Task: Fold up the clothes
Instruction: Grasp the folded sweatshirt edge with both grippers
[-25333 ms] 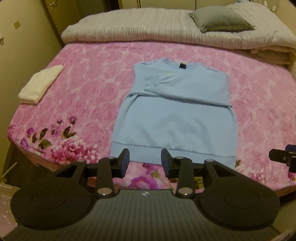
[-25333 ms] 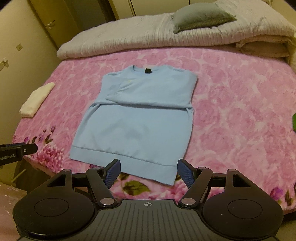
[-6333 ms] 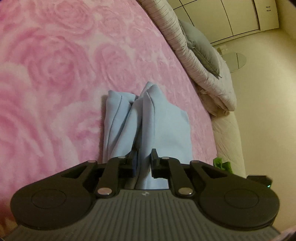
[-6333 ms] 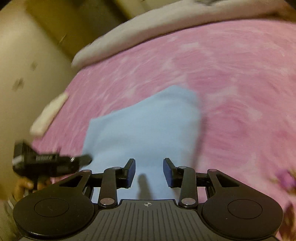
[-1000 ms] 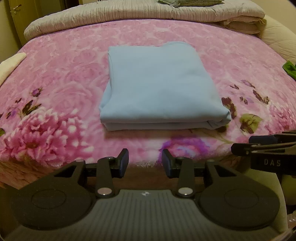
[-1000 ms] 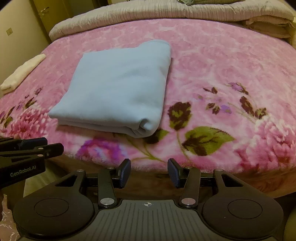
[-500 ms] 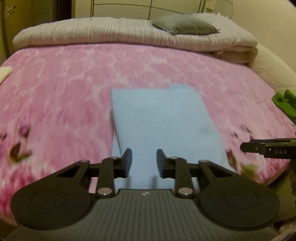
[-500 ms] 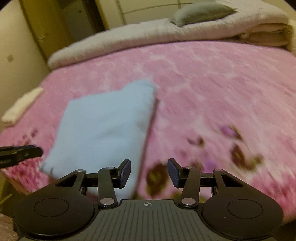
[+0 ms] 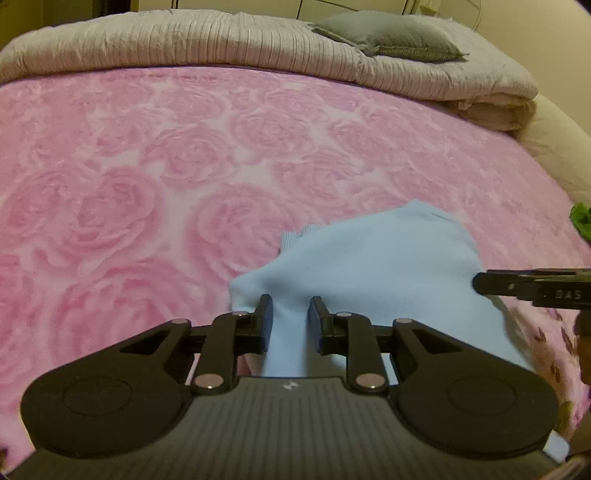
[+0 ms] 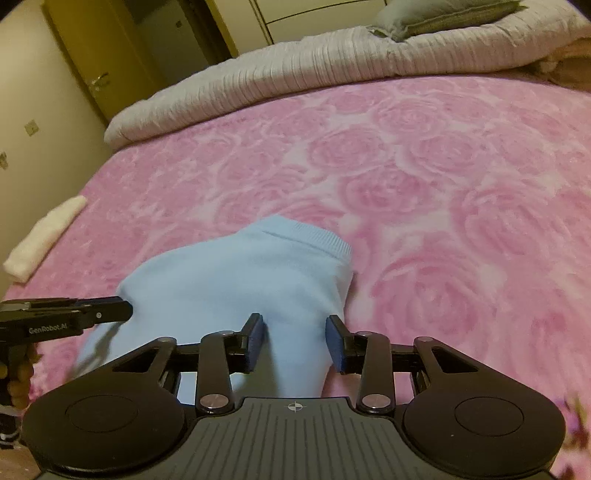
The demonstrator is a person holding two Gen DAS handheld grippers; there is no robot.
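Jaws, left gripper [image 9: 290, 308]: apart, with the near part of the sweater [image 9: 369, 266] showing in the gap; whether the pads touch the cloth cannot be told.
Jaws, right gripper [image 10: 294, 330]: apart, wider than the left pair, with blue cloth filling the gap; contact with it cannot be told either.
Sweater: light blue, folded into a thick bundle, lying on the pink blanket [image 9: 147, 184] near its front edge; in the right view the ribbed hem [image 10: 321, 238] shows at the far right corner of the bundle.
Left gripper seen from the right: its black tip comes in from the left edge, at the sweater's left side, with part of a hand [image 10: 18, 373] below it.
Right gripper seen from the left: its black tip comes in from the right edge, at the sweater's right side.
Blanket: pink with a rose pattern, covering the bed.
Quilt [image 9: 184, 44]: pale, ribbed, rolled along the far side of the bed.
Pillow [image 9: 388, 35]: grey, resting on the quilt.
Towel [image 10: 44, 236]: white, folded, at the blanket's left edge, well apart from the sweater.
Green cloth [image 9: 581, 219]: at the right edge, only partly in view.
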